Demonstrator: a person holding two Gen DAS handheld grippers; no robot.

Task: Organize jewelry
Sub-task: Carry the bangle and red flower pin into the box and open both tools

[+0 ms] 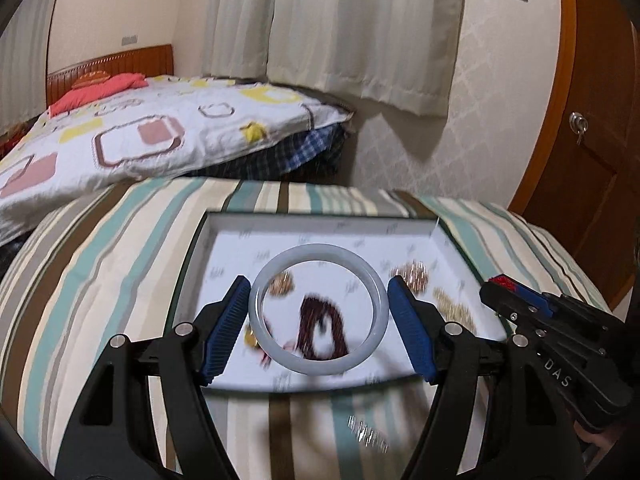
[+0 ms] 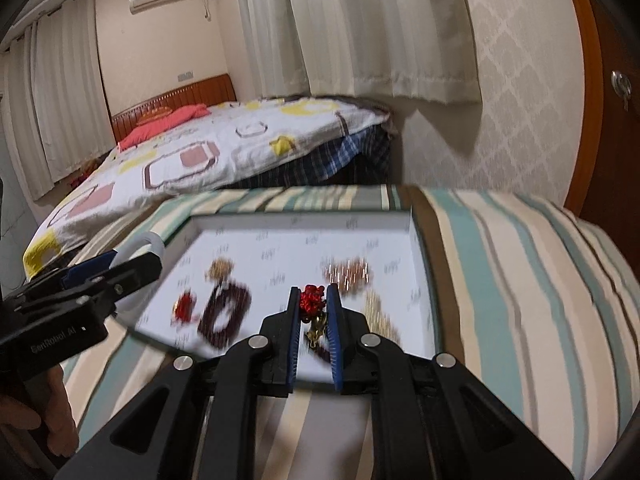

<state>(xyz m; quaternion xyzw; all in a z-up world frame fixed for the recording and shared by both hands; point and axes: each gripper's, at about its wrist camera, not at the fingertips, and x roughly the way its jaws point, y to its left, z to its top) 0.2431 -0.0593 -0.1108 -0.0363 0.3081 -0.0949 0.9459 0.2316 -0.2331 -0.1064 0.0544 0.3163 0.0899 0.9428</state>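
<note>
My left gripper [image 1: 319, 296] is shut on a pale jade bangle [image 1: 376, 292], held by its sides above the white box lid tray [image 1: 320, 224]. My right gripper [image 2: 313, 300] is shut on a red beaded ornament [image 2: 312, 300] with a gold charm hanging under it, held over the tray's near edge [image 2: 300, 220]. In the tray lie a dark red bead bracelet [image 1: 324, 332] [image 2: 224, 316], gold pieces [image 1: 412, 274] [image 2: 348, 272], a gold chain [image 1: 454, 306] and a small red piece [image 2: 184, 306]. The right gripper shows at the right of the left wrist view [image 1: 504, 286]; the left gripper shows at the left of the right wrist view [image 2: 132, 268].
The tray sits on a striped cloth-covered surface [image 1: 100, 264]. A silvery item [image 1: 368, 434] lies on the cloth in front of the tray. A bed [image 1: 140, 132] stands behind, curtains and a wall beyond, a wooden door [image 1: 592, 120] at right.
</note>
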